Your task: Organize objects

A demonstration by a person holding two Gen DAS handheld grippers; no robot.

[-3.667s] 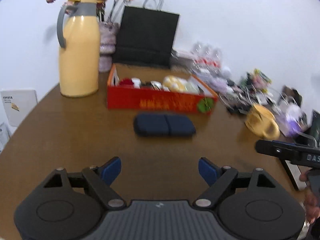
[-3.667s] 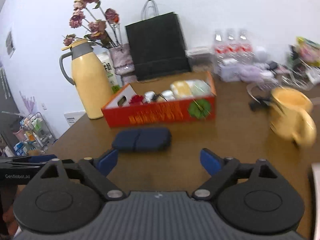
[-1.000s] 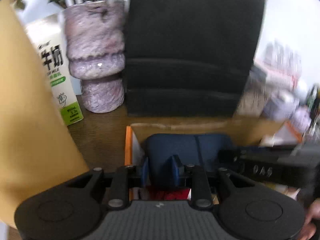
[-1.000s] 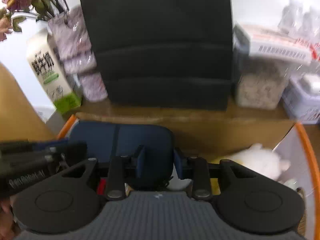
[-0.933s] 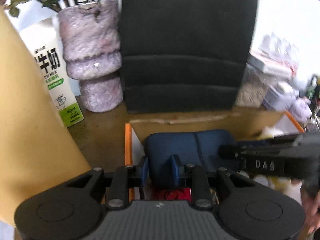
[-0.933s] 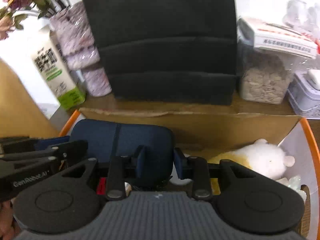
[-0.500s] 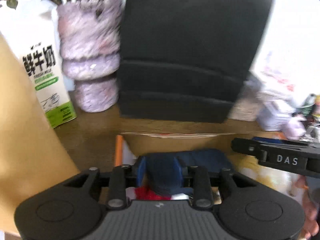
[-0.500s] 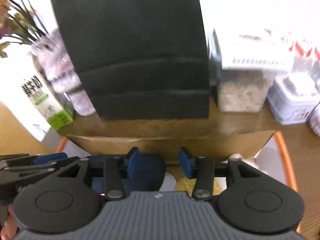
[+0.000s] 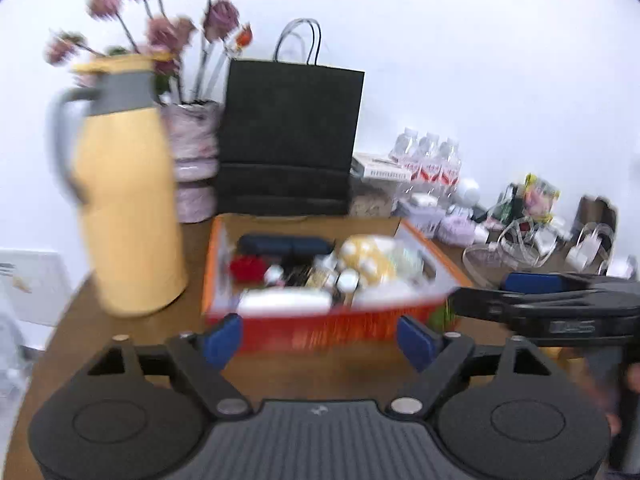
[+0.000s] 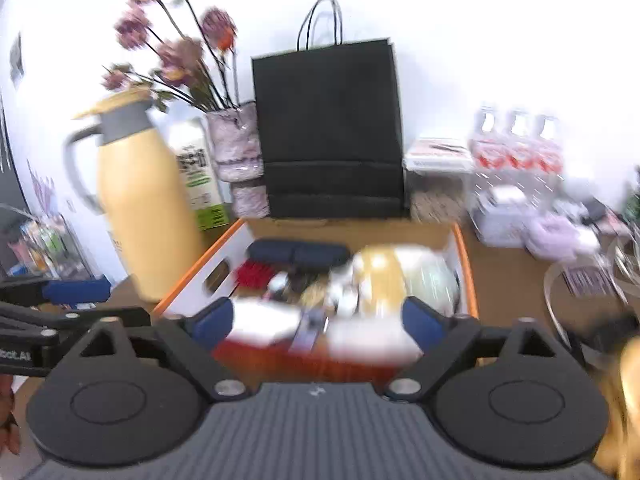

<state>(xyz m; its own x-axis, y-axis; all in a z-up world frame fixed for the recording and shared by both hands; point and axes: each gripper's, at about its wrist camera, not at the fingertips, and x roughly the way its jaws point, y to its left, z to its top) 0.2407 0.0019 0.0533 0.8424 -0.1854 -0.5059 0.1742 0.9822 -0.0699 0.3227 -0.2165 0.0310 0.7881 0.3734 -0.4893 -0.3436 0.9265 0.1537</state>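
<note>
The navy case lay at the back of the orange box; both grippers' jaws were opening, empty, before the box.

1. A yellow thermos jug stands on the brown table.
2. A mottled purple vase holds pink flowers.
3. A black paper bag stands upright against the white wall.
4. Water bottles stand right of the bag.
5. A milk carton stands behind the jug.
</note>
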